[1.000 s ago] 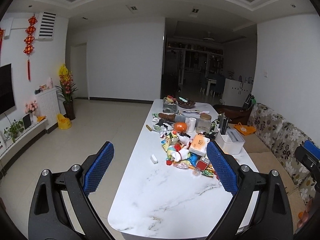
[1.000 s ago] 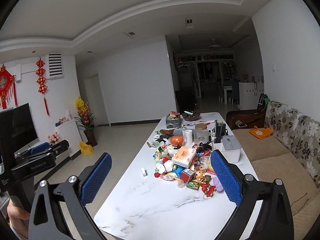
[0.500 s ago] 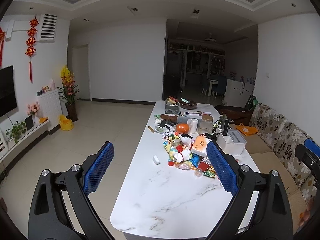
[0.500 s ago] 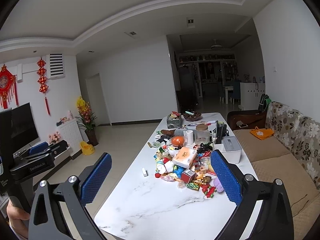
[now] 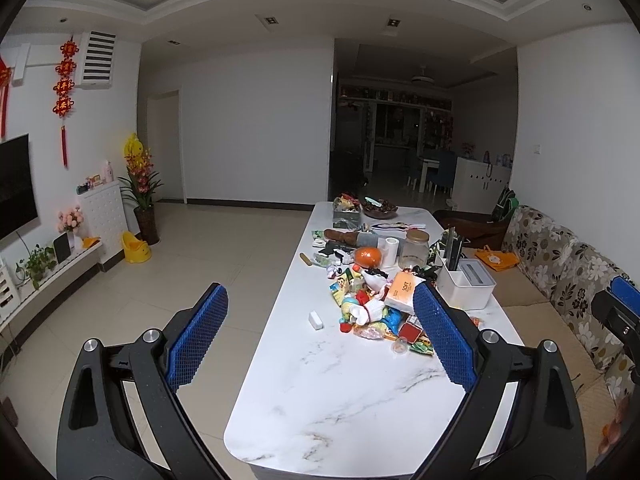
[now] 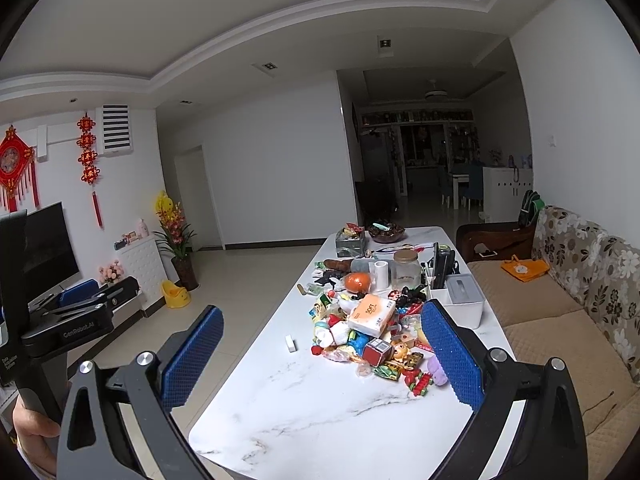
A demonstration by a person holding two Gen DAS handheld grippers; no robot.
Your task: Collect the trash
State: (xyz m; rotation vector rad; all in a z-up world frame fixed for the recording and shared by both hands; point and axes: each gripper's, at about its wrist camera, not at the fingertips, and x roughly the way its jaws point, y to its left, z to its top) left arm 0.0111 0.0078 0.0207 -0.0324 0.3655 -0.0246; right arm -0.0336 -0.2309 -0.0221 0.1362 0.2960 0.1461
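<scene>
Since a second ago, slight drift only: both my left tool (image 5: 320, 336) and right tool (image 6: 322, 354) hang spread and empty short of the trash pile (image 6: 370, 334) mid-surface (image 6: 320, 408); I approach low, singling out an edge wrapper.

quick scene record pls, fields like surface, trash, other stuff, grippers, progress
surface: white marble table, near end bare
trash: pile of wrappers mid-table, orange tissue pack on top
apart from the pile: small white block
behind the pile: glass jar, white box
left gripper: open, empty, above the table's near end
right gripper: open, empty
progress: nothing picked up yet
</scene>
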